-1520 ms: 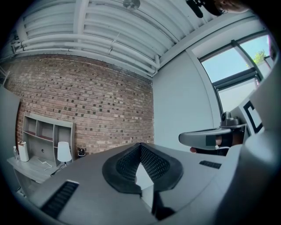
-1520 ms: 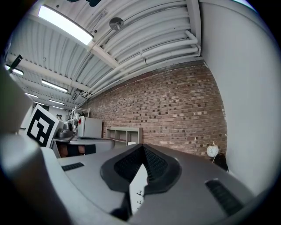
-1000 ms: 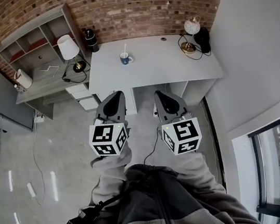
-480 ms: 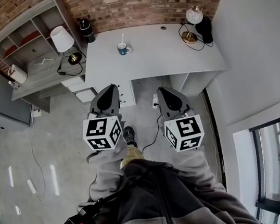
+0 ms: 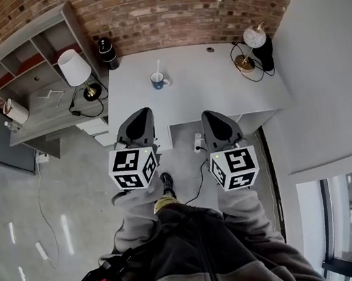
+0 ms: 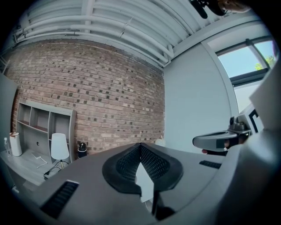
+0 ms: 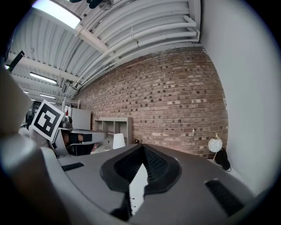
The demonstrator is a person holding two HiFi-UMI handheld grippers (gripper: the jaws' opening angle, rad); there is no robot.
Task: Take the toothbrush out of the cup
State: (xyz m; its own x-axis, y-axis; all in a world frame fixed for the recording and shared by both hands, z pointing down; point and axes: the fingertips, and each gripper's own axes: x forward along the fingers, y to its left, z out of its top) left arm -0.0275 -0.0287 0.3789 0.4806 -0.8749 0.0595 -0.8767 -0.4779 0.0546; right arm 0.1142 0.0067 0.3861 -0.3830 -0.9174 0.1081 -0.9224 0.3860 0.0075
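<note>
A blue cup (image 5: 158, 80) stands on the white desk (image 5: 215, 94), towards its back left, with a pale toothbrush (image 5: 158, 66) upright in it. Both grippers hang over the floor in front of the desk, well short of the cup. My left gripper (image 5: 140, 113) points at the desk's front edge, its jaws shut on nothing. My right gripper (image 5: 211, 115) is level with it, also shut and holding nothing. In the left gripper view the left gripper's (image 6: 140, 148) jaws meet at the tip; in the right gripper view the right gripper's (image 7: 142, 150) do the same. Neither of those views shows the cup.
A white-shaded lamp (image 5: 72, 68) stands on the lower grey side desk (image 5: 40, 118), with a shelf unit (image 5: 20, 58) behind. A black canister (image 5: 107, 52) sits at the desk's back left corner. A globe lamp (image 5: 254, 37) with cables is at its back right. A power strip (image 5: 197, 142) lies on the floor.
The head view has shifted: the desk and cup now look a little nearer and lower in frame. Both grippers stay shut, side by side in front of the body.
</note>
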